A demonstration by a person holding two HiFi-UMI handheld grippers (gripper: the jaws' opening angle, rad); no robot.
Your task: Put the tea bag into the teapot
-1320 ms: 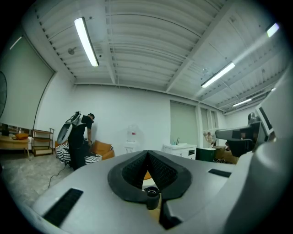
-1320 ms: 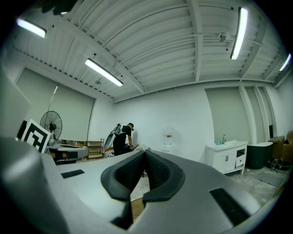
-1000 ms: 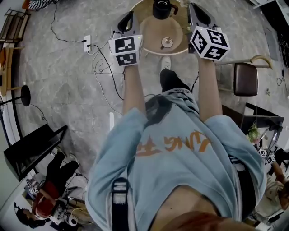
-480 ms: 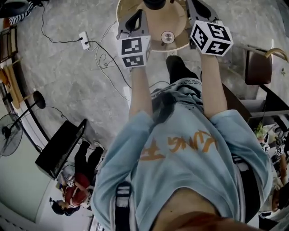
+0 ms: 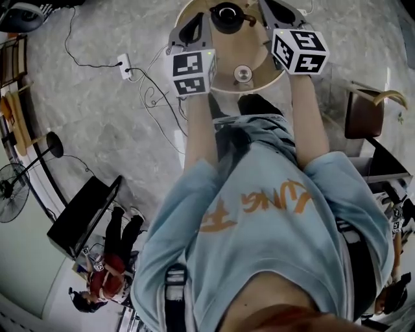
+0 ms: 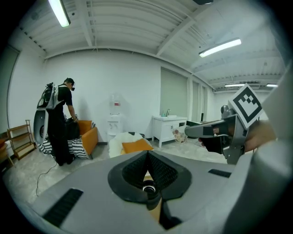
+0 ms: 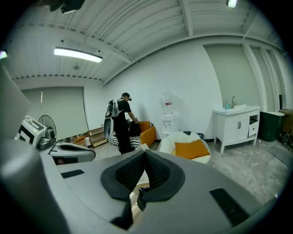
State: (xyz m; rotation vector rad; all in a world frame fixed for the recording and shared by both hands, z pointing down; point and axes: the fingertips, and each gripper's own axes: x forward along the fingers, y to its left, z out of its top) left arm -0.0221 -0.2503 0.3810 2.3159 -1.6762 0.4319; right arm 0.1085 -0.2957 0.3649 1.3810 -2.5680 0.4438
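In the head view a black teapot (image 5: 227, 16) stands at the far side of a round wooden table (image 5: 259, 79). A small round metal piece (image 5: 242, 72) lies nearer me on the table. My left gripper (image 5: 193, 21) is held left of the teapot and my right gripper (image 5: 272, 6) right of it, both level above the table. The pads of each meet with nothing between them: left gripper (image 6: 147, 157), right gripper (image 7: 144, 157). Under the left jaws a small ring (image 6: 147, 188) shows. No tea bag is visible in any view.
A person's legs and light blue shirt (image 5: 259, 214) fill the lower head view. A power strip with cables (image 5: 124, 65) lies on the floor at left, a brown chair (image 5: 361, 113) at right. A person with a backpack (image 6: 57, 121) stands by an orange sofa (image 6: 87, 137).
The head camera has swung, so the table and teapot come back fully into view. Both grippers keep their places beside the teapot, still shut.
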